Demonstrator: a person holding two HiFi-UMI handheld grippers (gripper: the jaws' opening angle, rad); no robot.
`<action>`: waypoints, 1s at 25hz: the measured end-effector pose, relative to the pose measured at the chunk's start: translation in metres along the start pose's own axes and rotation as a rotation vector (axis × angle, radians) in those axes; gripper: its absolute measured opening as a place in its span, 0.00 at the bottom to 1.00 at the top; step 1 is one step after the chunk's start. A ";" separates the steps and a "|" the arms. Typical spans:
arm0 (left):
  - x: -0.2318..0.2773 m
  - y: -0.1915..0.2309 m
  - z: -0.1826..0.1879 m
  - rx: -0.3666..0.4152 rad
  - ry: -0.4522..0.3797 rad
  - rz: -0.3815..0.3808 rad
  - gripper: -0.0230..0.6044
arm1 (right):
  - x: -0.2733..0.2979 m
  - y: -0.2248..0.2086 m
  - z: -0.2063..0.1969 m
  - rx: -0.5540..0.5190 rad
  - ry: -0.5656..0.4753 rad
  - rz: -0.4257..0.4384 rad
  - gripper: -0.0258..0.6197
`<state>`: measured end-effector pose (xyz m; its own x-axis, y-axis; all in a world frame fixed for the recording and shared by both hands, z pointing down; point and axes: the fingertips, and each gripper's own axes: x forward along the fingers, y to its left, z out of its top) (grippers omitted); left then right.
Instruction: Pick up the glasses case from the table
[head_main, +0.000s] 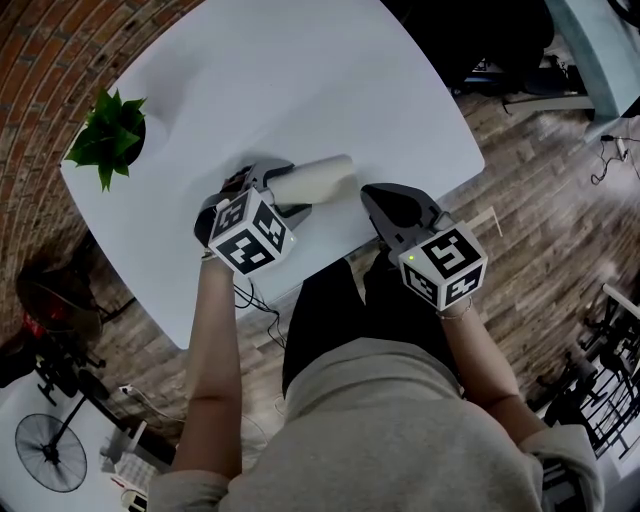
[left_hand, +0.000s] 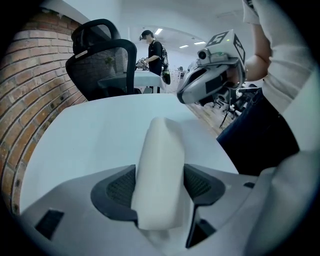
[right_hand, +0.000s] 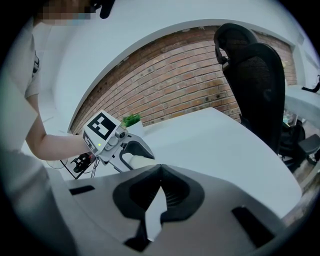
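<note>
White glasses case is at the near side of the table, roughly mid-width, with its free end poking out to the right. My left gripper has it: the 2 jaws stand wide and both pads sit against the sides of the case's near end. Can't tell if it's off the tabletop. My right gripper is just right of the case, not touching it, jaws pressed together with nothing in them. There's 1 small potted plant at the far left corner and a brick wall beyond.
</note>
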<state>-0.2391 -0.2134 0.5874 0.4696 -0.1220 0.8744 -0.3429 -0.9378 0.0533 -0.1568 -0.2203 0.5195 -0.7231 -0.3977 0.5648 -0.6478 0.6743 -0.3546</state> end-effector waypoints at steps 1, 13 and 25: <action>0.000 0.000 0.000 0.004 -0.005 0.001 0.51 | 0.000 -0.001 0.000 -0.001 0.000 -0.004 0.04; -0.013 0.009 0.003 -0.119 -0.159 0.061 0.49 | 0.006 -0.024 0.002 0.068 -0.021 -0.080 0.04; -0.023 0.006 0.005 -0.239 -0.292 0.102 0.49 | 0.031 -0.019 0.021 0.344 -0.147 0.090 0.40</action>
<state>-0.2482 -0.2179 0.5656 0.6237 -0.3300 0.7086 -0.5630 -0.8185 0.1143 -0.1717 -0.2581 0.5281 -0.7910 -0.4483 0.4163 -0.6050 0.4718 -0.6414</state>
